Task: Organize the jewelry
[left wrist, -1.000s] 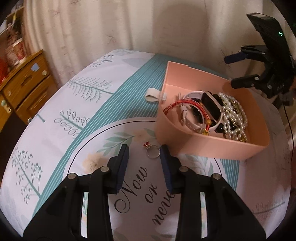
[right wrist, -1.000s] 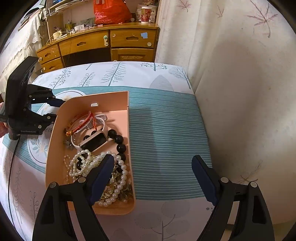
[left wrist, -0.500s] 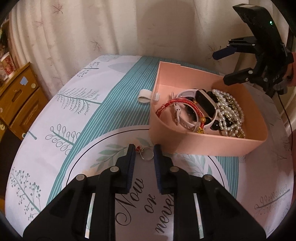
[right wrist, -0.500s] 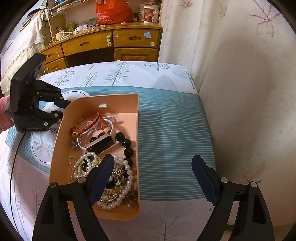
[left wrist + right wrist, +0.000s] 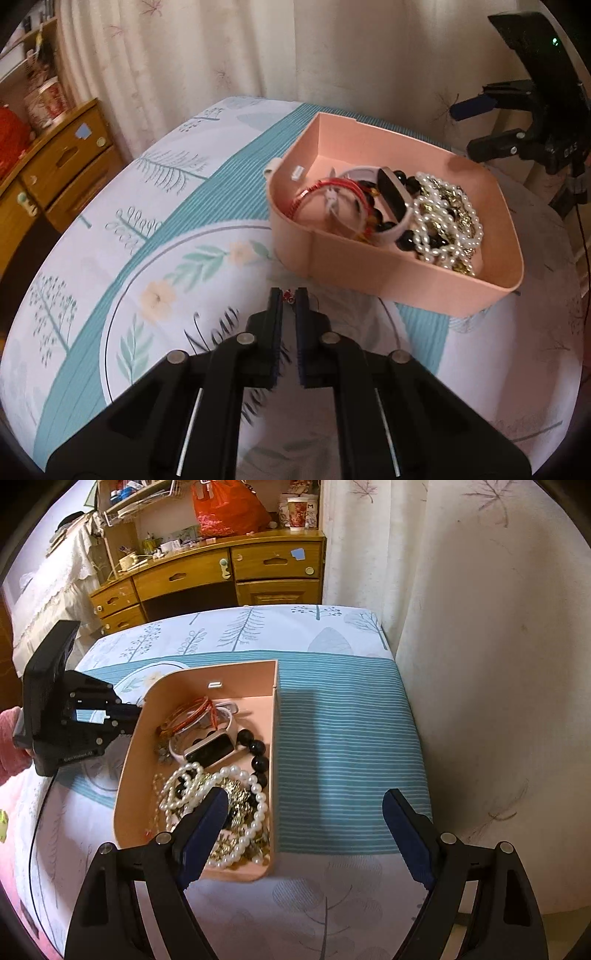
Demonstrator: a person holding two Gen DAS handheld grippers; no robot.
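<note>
A small ring (image 5: 288,295) with a red stone is clamped between the jaws of the left gripper (image 5: 289,300), raised above the table (image 5: 110,206). Just beyond, a pink box (image 5: 373,273) is filled with jewelry. The right gripper (image 5: 306,823) is held wide apart over the box's near corner.

The left wrist camera looks forward and down along its fingers, close over the printed tablecloth (image 5: 92,236), toward the pink tray (image 5: 388,280) and curtain beyond. The right wrist camera seems to sit higher, facing the wooden dresser (image 5: 207,579) across the tray (image 5: 129,775). Both share tray and tablecloth (image 5: 332,738).
</note>
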